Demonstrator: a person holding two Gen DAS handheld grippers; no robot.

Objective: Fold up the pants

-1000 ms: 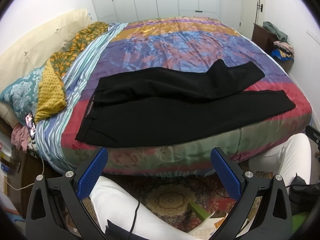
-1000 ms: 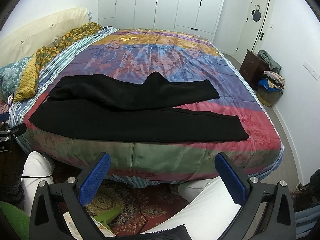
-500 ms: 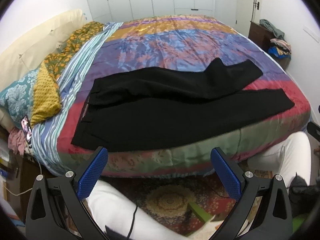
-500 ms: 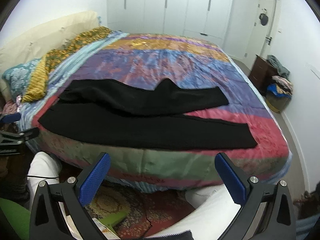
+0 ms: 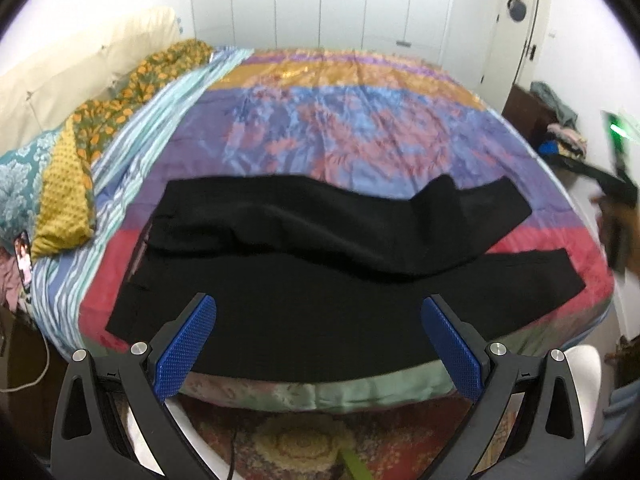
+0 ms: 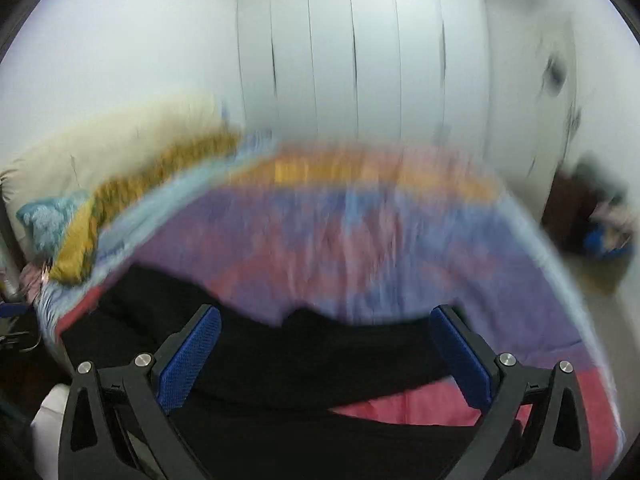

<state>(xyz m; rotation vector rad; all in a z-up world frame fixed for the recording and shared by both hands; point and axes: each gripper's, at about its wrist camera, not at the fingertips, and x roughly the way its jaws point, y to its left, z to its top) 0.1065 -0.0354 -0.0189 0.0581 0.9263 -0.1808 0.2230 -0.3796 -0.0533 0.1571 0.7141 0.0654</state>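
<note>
Hovering left gripper (image 5: 319,342) just off the near bed edge, jaws spread wide, blue pads (image 5: 186,346) empty, aimed level across the mattress and framing the near leg of the black pants (image 5: 320,280). Pointing right gripper (image 6: 325,354) more upward, jaws likewise wide apart, nothing between the blue fingertips (image 6: 460,354); heavily motion-blurred view, so finer detail unreadable. Lying flat on the multicoloured bedspread (image 5: 340,120), pants running crosswise, waistband at the left end, legs running right toward the foot of the bed. Near leg stretching straight along the bed edge; far leg resting partly over it, angled away with a raised fold near its hem. Touching neither gripper. Showing again in the right wrist view as a dark mass (image 6: 320,380) directly under and between the jaws, pink patch of cover peeking out at lower right. Sitting at the left end: yellow patterned pillow (image 5: 66,196) and cream headboard (image 5: 80,68), well apart from the pants. Filling the far wall: white wardrobe doors (image 5: 320,0).
</note>
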